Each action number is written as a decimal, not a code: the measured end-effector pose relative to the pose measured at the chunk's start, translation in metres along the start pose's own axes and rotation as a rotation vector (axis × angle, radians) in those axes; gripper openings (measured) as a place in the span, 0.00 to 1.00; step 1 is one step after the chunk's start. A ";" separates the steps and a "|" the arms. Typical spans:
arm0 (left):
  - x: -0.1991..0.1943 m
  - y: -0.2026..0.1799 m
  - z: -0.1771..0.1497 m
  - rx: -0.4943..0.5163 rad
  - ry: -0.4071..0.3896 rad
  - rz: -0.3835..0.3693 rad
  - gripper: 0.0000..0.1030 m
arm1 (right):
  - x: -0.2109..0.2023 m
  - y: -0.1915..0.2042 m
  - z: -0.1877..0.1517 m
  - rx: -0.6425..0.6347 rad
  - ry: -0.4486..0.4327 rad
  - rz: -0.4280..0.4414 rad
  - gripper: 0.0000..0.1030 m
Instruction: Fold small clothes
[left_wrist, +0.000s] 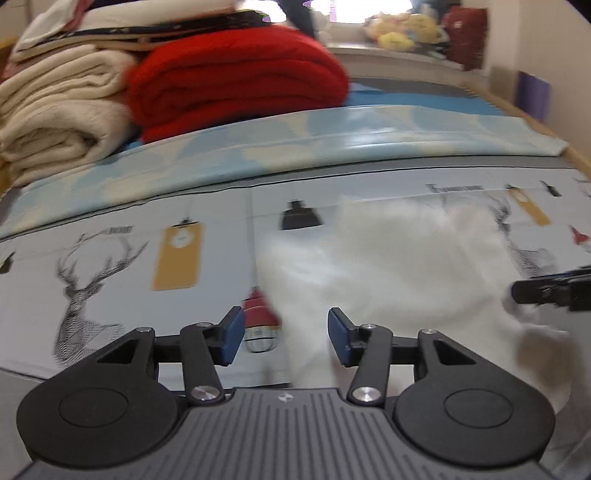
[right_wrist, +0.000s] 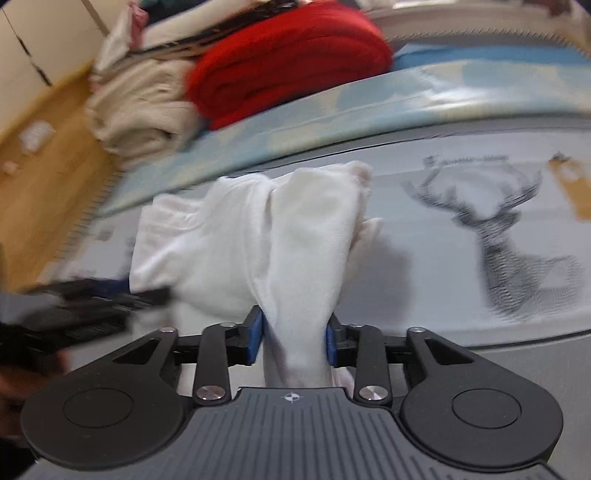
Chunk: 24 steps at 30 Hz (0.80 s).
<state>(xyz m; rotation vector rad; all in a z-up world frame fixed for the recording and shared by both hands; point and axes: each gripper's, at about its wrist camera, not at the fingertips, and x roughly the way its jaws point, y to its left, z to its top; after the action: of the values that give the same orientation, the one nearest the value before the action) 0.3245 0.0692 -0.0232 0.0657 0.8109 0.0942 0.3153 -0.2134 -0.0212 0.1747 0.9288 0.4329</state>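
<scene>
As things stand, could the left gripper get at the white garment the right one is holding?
Probably yes: the left gripper is open with nothing between its pads, and the white garment lies just ahead to its right on the deer-print sheet, nothing between.

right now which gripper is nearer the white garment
Right. The right gripper has its fingers closed on a bunched part of the white garment; the left gripper is open beside its edge, gripping nothing.

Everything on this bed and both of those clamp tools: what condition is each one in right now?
White garment: crumpled, partly lifted, one end bunched.
Right gripper: shut on white garment.
Left gripper: open, nothing between its pads.
Red blanket: folded, at the back.
Cream blanket: folded, beside the red one.
Deer-print sheet: spread flat.
</scene>
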 end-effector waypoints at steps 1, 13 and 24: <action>0.000 0.005 0.001 -0.032 0.013 -0.022 0.53 | 0.000 -0.004 0.001 0.022 -0.005 -0.032 0.38; 0.019 -0.003 -0.017 -0.056 0.232 -0.233 0.29 | 0.027 0.004 -0.023 -0.050 0.237 -0.007 0.46; -0.001 -0.006 -0.033 0.086 0.231 -0.223 0.34 | 0.011 -0.001 -0.025 -0.027 0.242 -0.003 0.45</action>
<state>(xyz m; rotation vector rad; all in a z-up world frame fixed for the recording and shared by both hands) 0.3007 0.0640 -0.0459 0.0451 1.0481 -0.1468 0.3013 -0.2108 -0.0446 0.0975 1.1600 0.4704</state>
